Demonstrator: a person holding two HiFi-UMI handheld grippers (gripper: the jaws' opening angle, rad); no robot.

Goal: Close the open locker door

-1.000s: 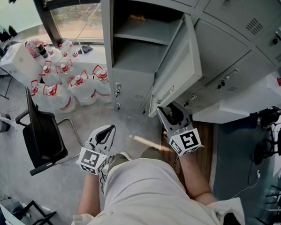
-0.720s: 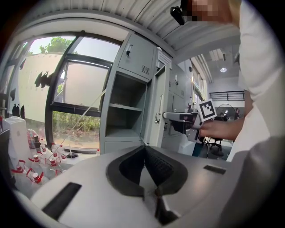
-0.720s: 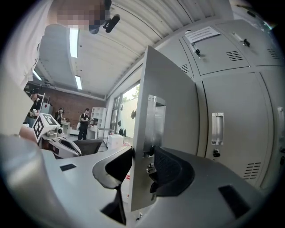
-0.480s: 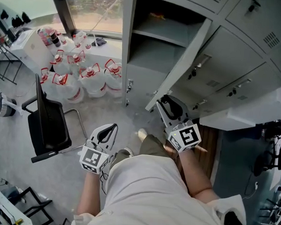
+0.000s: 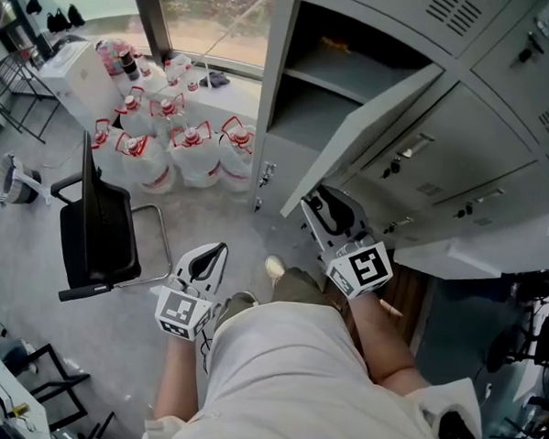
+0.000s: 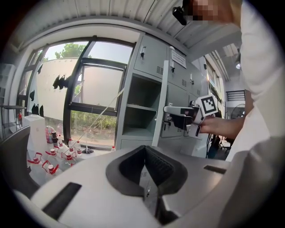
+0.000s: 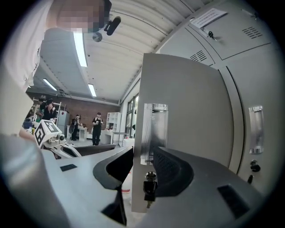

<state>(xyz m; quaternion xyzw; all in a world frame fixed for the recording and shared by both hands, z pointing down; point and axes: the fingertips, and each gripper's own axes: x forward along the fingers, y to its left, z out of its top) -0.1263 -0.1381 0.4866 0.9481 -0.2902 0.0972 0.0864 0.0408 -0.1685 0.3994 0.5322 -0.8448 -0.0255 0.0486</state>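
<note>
The locker door [image 5: 371, 127] stands part open, swung out from the grey locker bank [image 5: 479, 170] and slanting from 1 o'clock down toward the centre of the head view; behind it, at 12 o'clock, the open compartment [image 5: 342, 75] shows one shelf; the door's free edge reaches down to the right gripper [image 5: 326, 208], just past centre toward 3 o'clock.

In the right gripper view that free edge runs upright between the fingers [image 7: 171, 167], which sit narrowly about it, one against each face; a key [image 7: 149, 185] hangs in the lock at the bottom of the edge, at 6 o'clock, and a bright metal handle [image 7: 153, 129] sits just above it.

The left gripper [image 5: 206, 258] is held low at 7 o'clock in the head view, well apart from the door; its own view shows the fingers [image 6: 161, 165] brought together with nothing between them.

A cluster of water jugs [image 5: 182, 145] with red caps stands on the floor at 10 o'clock, beside the lockers; a black chair [image 5: 103, 242] is at 9 o'clock.
</note>
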